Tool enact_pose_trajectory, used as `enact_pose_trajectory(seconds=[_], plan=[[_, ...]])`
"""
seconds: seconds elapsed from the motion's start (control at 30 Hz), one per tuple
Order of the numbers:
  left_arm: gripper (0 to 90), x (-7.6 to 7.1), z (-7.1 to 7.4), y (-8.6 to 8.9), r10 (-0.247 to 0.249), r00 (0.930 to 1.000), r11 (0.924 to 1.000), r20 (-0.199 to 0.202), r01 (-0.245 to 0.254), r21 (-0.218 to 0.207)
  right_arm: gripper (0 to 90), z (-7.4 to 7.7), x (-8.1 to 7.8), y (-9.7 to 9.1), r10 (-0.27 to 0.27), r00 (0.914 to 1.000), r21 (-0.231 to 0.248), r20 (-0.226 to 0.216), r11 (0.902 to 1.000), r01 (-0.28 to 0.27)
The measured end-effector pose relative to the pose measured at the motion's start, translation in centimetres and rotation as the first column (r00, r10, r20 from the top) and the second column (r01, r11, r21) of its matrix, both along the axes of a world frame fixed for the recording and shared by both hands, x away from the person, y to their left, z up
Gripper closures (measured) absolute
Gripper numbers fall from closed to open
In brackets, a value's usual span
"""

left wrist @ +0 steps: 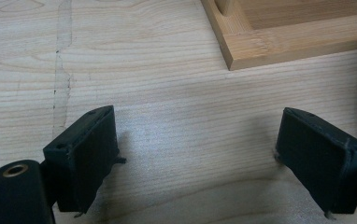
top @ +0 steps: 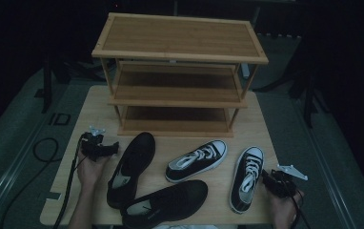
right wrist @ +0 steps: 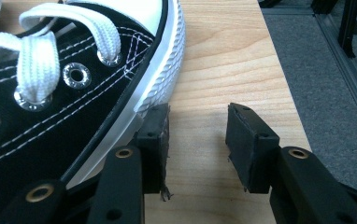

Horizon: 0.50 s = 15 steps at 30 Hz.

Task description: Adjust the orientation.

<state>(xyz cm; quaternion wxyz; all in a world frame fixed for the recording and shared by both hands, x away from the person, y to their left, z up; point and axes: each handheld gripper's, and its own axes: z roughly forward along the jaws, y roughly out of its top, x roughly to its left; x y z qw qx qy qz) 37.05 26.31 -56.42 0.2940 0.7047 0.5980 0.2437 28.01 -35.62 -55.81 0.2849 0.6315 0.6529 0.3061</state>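
Note:
Four shoes lie on the wooden table in front of a three-tier bamboo shoe rack (top: pixel 180 52). Two are black slip-ons (top: pixel 132 167) (top: pixel 168 202); two are black-and-white laced sneakers (top: pixel 197 160) (top: pixel 247 177). My left gripper (top: pixel 113 149) is held just left of the upper slip-on. Its jaws stand wide open over bare table (left wrist: pixel 195 163), with the rack's bottom corner (left wrist: pixel 260 42) ahead. My right gripper (top: pixel 267 177) sits low at the right sneaker's outer side. It is open (right wrist: pixel 197 140), its left jaw against the sneaker's white sole (right wrist: pixel 153 88), with nothing between the jaws.
The table's right edge (right wrist: pixel 284 84) lies close beside the right gripper, with grey floor (right wrist: pixel 326 93) beyond. A black cable (top: pixel 42 152) loops on the floor at the left. The rack's three shelves hold nothing.

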Motion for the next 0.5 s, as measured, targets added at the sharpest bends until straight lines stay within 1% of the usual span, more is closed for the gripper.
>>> enact_pose_trajectory(seconds=[0.07, 0.17, 0.23, 0.33, 0.4, 0.5], plan=[[15.3, -0.15, 0.01, -0.07, 0.015, 0.9999, 0.9999, 0.006, -0.015, -0.004, 58.8, 0.0, 0.0, -0.01, -0.001, 1.0, 0.003, -0.001, 1.0, 0.001], [17.3, -0.2, 0.03, -0.05, 0.017, 0.9998, 0.9999, 0.006, -0.017, -0.003, 58.7, 0.01, -0.01, -0.05, -0.001, 1.0, 0.009, -0.001, 1.0, 0.001], [21.0, -0.33, 0.04, 0.04, 0.035, 0.9993, 0.9994, 0.016, -0.035, -0.005, 58.3, 0.01, 0.0, -0.12, -0.002, 1.0, 0.018, 0.001, 0.9998, 0.002], [22.9, -0.34, 0.05, 0.05, 0.04, 0.999, 0.9992, 0.017, -0.04, -0.005, 58.3, 0.01, 0.0, -0.09, -0.003, 1.0, 0.014, 0.0, 0.9999, 0.003], [24.6, -0.4, 0.06, 0.04, 0.056, 0.9982, 0.9984, 0.021, -0.056, -0.006, 58.0, 0.0, 0.01, -0.08, -0.004, 1.0, 0.016, 0.001, 0.9999, 0.004], [29.9, -0.46, 0.1, 0.11, 0.065, 0.9975, 0.9979, 0.026, -0.065, -0.008, 57.8, 0.01, 0.01, -0.09, -0.004, 1.0, 0.016, 0.001, 0.9999, 0.004]])
